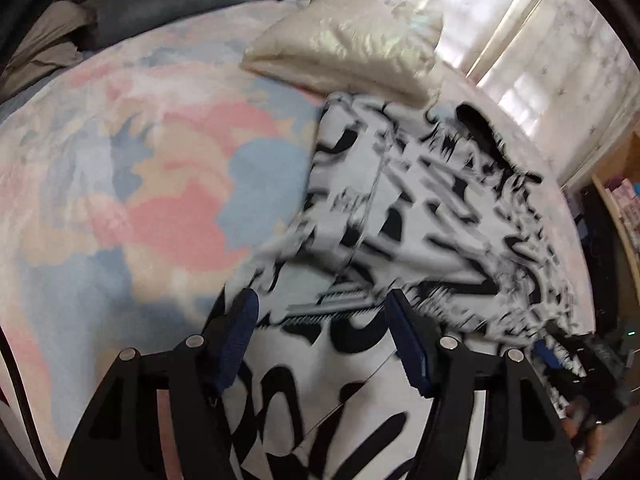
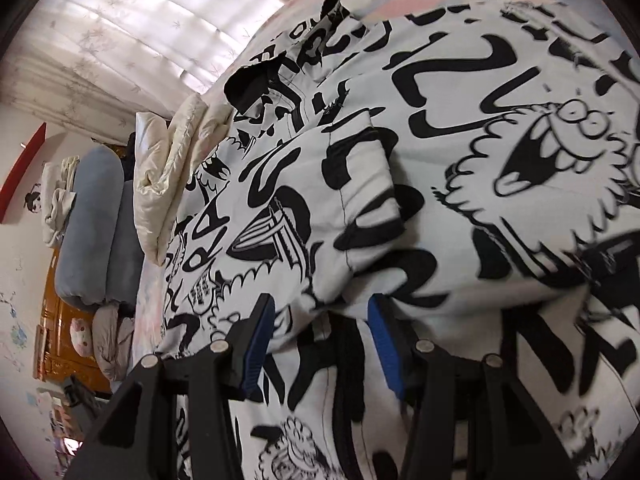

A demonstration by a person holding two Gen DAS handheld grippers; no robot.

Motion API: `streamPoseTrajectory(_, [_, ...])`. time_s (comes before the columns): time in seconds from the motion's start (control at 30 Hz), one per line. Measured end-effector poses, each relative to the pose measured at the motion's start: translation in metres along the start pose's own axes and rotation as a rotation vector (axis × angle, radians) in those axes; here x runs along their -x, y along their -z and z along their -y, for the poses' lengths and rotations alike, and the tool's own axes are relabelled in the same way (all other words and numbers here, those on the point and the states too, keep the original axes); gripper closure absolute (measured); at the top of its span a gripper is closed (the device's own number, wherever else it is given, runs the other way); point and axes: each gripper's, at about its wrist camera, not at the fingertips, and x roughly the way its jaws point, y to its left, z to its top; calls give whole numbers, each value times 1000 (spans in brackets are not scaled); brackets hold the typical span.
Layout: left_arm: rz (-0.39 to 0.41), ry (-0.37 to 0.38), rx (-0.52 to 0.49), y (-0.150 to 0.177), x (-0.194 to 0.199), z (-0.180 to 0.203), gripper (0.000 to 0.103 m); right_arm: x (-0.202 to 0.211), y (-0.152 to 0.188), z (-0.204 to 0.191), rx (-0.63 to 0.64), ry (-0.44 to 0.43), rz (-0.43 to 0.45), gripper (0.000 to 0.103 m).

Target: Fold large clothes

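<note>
Left wrist view: a black-and-white cartoon-print garment [image 1: 420,208] lies spread on a bed [image 1: 120,200] with a pastel cover, one sleeve [image 1: 348,184] already laid across its body, a cream pillow [image 1: 352,44] just beyond it. The left gripper [image 1: 320,312] hovers over the near cloth, its blue-padded fingers [image 1: 240,320] spread with fabric showing between them; whether the pads touch it cannot be told through the blur. In the right wrist view the right gripper [image 2: 320,320] also stands with fingers apart, over a raised fold at the garment's near edge, not visibly pinching. The work appears mid-fold, both tools lining up a new hold. The next move probably calls for closing on the near edge at both points and carrying it evenly over the body.
</note>
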Motion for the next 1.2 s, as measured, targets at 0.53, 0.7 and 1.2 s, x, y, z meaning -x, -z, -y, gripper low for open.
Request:
streamPoseTrajectory(0.53, [48, -295, -60, -53, -63, 14, 49, 37, -16, -48, 204, 14, 235, 100])
streamPoseTrajectory(0.7, [34, -302, -74, -48, -75, 11, 49, 42, 5, -38, 237, 103, 228, 100])
streamPoseTrajectory(1.2, [-21, -116, -155, -100, -78, 16, 24, 74, -29, -7, 212, 192, 168, 32])
